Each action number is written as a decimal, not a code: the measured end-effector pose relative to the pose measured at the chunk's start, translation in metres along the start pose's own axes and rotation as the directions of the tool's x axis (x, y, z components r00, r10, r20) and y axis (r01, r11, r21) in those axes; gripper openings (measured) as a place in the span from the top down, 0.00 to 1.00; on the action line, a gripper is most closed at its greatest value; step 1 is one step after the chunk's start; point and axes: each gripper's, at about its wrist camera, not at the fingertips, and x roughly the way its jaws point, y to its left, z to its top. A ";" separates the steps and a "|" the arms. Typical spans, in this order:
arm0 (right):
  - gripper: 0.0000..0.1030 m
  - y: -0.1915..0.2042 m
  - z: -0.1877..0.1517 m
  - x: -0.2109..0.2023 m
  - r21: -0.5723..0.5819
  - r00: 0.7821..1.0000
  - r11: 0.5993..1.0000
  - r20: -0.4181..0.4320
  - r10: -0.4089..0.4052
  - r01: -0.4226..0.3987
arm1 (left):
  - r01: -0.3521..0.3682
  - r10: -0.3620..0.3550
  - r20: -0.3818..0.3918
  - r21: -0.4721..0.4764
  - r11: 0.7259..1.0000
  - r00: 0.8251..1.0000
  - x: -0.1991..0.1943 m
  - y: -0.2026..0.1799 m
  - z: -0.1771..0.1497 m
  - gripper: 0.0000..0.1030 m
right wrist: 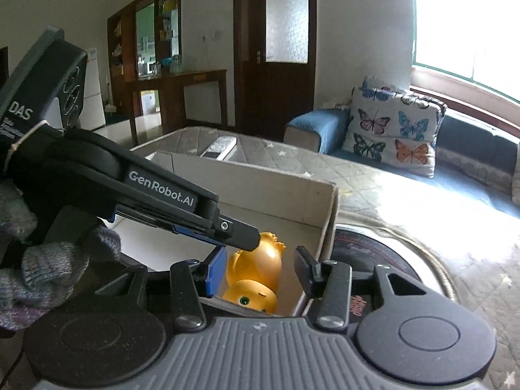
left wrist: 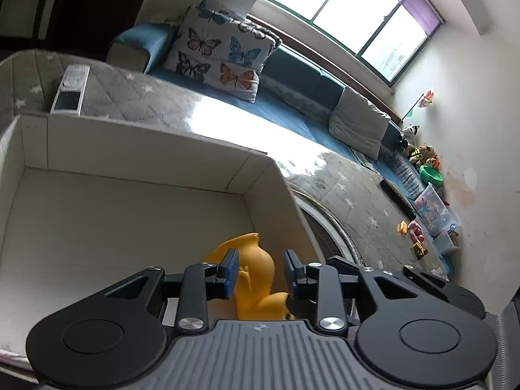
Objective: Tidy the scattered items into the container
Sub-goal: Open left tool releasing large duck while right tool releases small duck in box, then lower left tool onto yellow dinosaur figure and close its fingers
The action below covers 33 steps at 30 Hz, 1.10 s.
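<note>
You are working in a living room, over a low surface covered with a grey quilted mat (left wrist: 136,97) printed with pale stars. Nearest to you, your left gripper (left wrist: 260,273) hangs inside the white cardboard box (left wrist: 136,175), its fingers spread apart on either side of the yellow rubber toy (left wrist: 256,279). The left blue pad lies close against the toy and the right one stands just clear of it, so the toy is not clamped; it lies on the box floor near the right-hand wall.

From the right wrist view, your right gripper (right wrist: 260,269) is held over the near edge of the box (right wrist: 260,188) with its fingers wide apart and nothing between them. The toy (right wrist: 260,269) lies below that gap, its face toward the camera. The left gripper (right wrist: 240,237) reaches in from the left with its tip touching the toy's upper end, and your gloved hand (right wrist: 39,260) grips its handle.

Just beyond the box, a white remote control (left wrist: 70,89) rests on the mat. Behind it a blue sofa (left wrist: 292,78) carries a butterfly-print cushion (left wrist: 221,52) and a grey cushion (left wrist: 359,120). Farther right, small toys (left wrist: 414,235) lie scattered beside clear storage bins (left wrist: 434,208) by the wall. Beneath the window (left wrist: 351,6), farthest off, soft toys (left wrist: 419,152) sit at the sofa's end.
</note>
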 end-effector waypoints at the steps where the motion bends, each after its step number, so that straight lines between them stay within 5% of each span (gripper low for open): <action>1: 0.55 0.000 -0.001 -0.005 -0.001 1.000 1.000 0.006 -0.003 0.003 | -0.001 0.001 0.004 0.006 1.000 1.000 -0.003 -0.003 -0.001 0.69; 15: 0.44 0.003 -0.027 -0.063 0.009 0.998 0.999 0.044 -0.041 0.040 | -0.030 0.026 0.046 0.084 0.996 0.999 -0.040 -0.042 -0.035 0.69; 33: 0.32 0.007 -0.087 -0.097 0.061 0.998 0.996 -0.011 -0.066 0.067 | -0.013 0.011 0.032 0.082 0.997 0.999 -0.057 -0.063 -0.090 0.69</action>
